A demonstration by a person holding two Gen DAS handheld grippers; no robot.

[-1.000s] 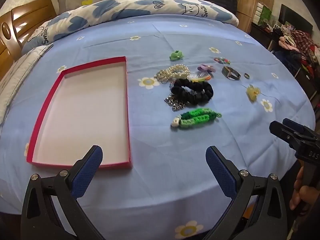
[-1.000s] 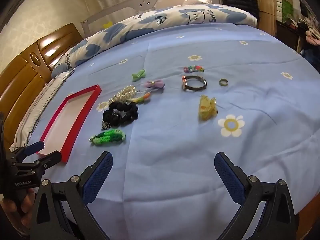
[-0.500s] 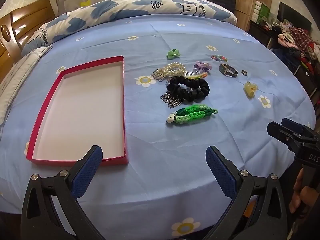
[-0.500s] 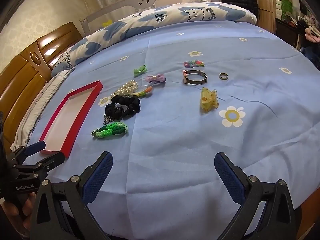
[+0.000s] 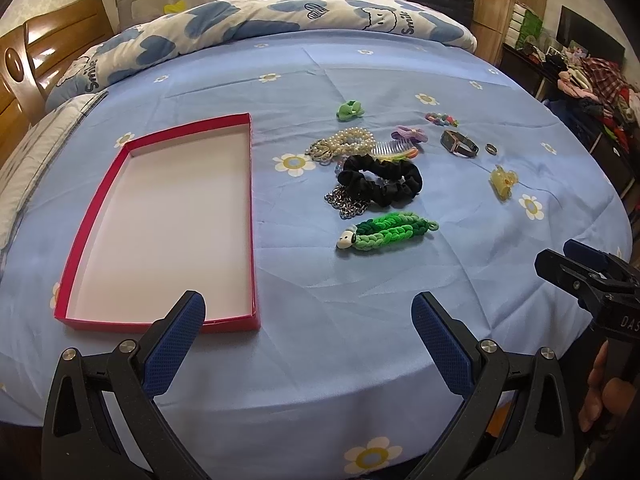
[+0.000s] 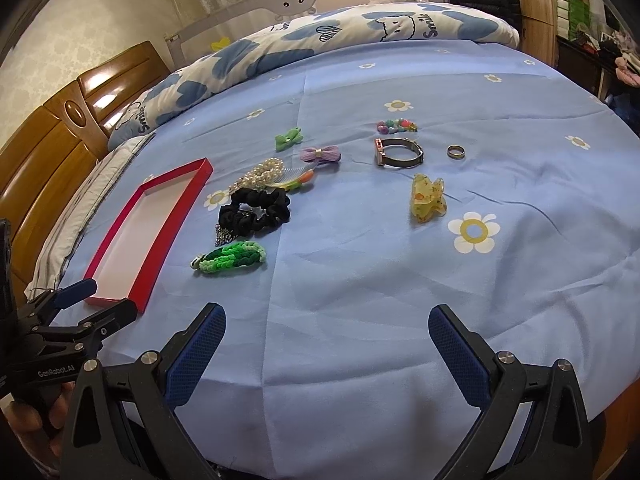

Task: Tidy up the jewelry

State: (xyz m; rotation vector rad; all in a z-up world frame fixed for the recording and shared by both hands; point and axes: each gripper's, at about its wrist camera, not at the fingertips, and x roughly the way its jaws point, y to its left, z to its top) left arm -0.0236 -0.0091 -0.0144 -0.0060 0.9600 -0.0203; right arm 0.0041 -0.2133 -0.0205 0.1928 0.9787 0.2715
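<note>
An empty red tray [image 5: 253,216] [image 6: 176,216] lies on the blue bedsheet at the left. To its right lie a green braided charm [image 5: 386,233] [image 6: 230,258], a black scrunchie [image 5: 380,184] [image 6: 256,210], a metal chain [image 5: 346,202], a pearl strand [image 5: 344,144] [image 6: 260,174], a comb [image 5: 394,148], green [image 5: 350,109] and purple [image 6: 320,155] bows, a watch [image 5: 459,144] [image 6: 398,153], a ring [image 6: 456,152], a bead bracelet [image 6: 396,126] and a yellow claw clip [image 5: 503,181] [image 6: 427,198]. My left gripper [image 5: 308,328] [image 6: 90,302] is open near the tray's front edge. My right gripper [image 6: 327,340] [image 5: 560,258] is open over the bed's near edge.
A rolled blue-and-white quilt [image 5: 256,16] lies along the far side of the bed. A wooden headboard [image 6: 60,120] stands at the left. A cluttered dresser [image 5: 580,80] stands at the right. The bed's front edge is just below both grippers.
Both grippers have drawn back a little toward the bed's near edge and stayed open. The jewelry and tray have not moved.
</note>
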